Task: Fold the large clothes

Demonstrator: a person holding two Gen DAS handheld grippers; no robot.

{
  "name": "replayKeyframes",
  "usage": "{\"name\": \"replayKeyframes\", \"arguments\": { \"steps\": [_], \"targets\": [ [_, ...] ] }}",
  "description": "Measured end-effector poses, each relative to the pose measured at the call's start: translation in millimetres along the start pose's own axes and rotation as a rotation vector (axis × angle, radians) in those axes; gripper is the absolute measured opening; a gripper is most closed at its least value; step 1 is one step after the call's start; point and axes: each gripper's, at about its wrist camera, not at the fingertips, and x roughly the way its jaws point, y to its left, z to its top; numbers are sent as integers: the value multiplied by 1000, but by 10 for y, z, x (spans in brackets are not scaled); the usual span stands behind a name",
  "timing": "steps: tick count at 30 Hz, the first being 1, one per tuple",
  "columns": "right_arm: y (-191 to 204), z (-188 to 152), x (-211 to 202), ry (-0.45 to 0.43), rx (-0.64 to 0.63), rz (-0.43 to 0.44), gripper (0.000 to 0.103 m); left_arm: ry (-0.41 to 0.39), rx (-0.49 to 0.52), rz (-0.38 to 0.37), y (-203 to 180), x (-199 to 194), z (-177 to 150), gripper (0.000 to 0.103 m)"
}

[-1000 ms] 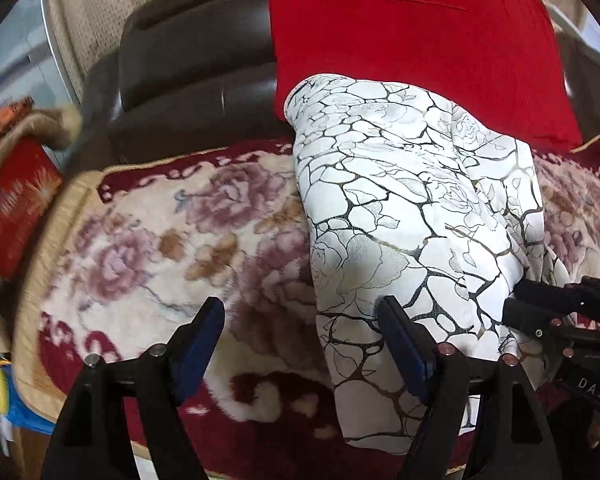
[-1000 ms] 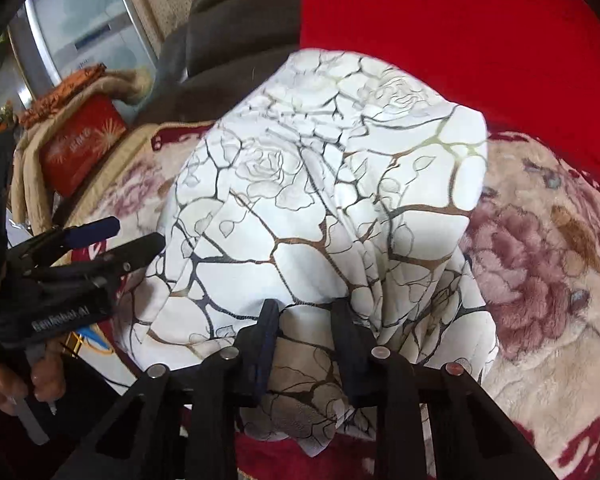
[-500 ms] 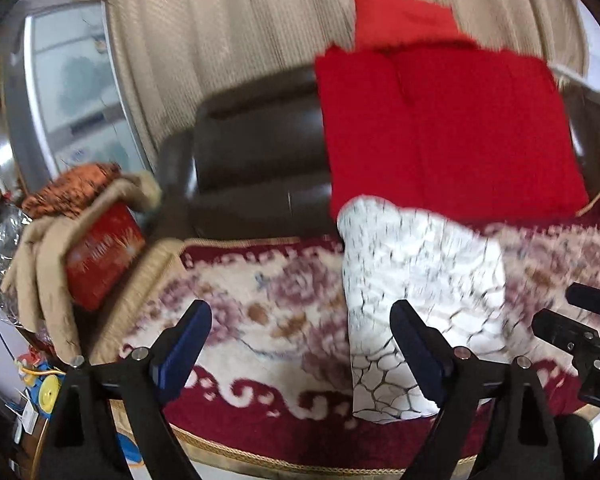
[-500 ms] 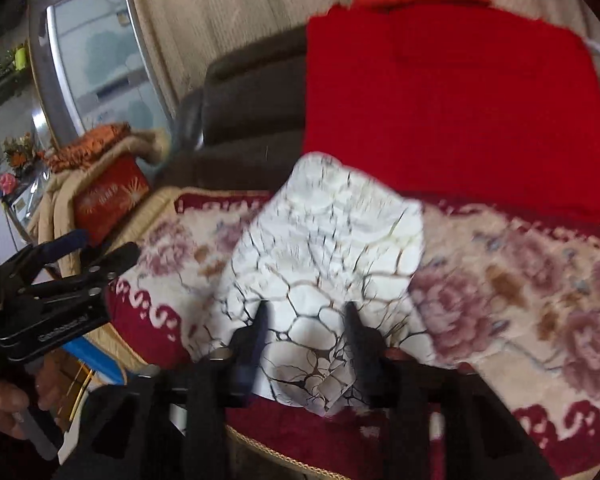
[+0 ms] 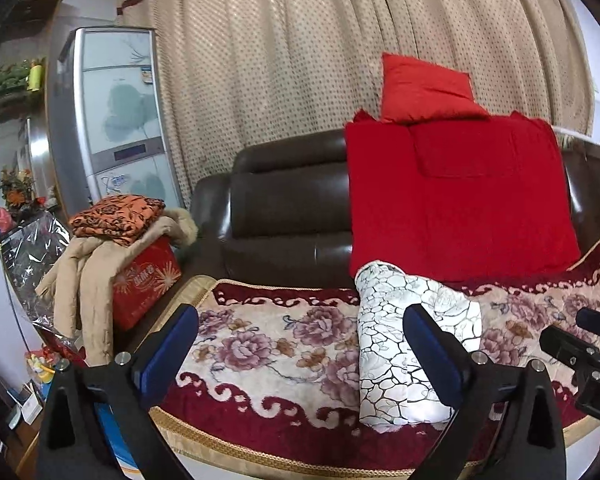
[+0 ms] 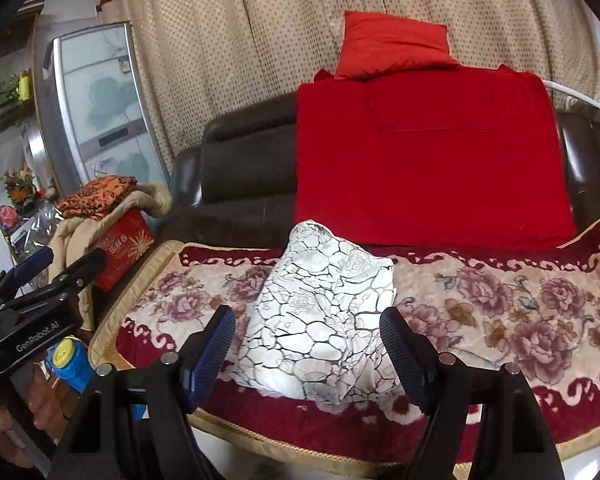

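White folded garment [image 6: 323, 312] lies free; left gripper [image 5: 300, 344] and right gripper [image 6: 307, 344] both gape, jaws just widened

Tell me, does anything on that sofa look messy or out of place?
Not much. The white patterned garment lies folded on the floral cover, a little lumpy. The small red cushion is perched atop the sofa back, tilted. A beige coat droops over the red box beside the sofa.
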Motion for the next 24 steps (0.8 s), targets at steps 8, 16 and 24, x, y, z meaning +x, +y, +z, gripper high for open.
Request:
{"name": "replayKeyframes", "arguments": {
  "steps": [8,16,24],
  "targets": [
    [207,33,-352,-52,-20,8,78,-40,-28,11,150,-343,32,102],
    [391,55,-635,-94,-28,13,78,-109,-15,45,208,-694,41,103],
    [461,41,-793,-106,-15,-1,78,-134,-29,57,325,-899,54,103]
  ]
}}
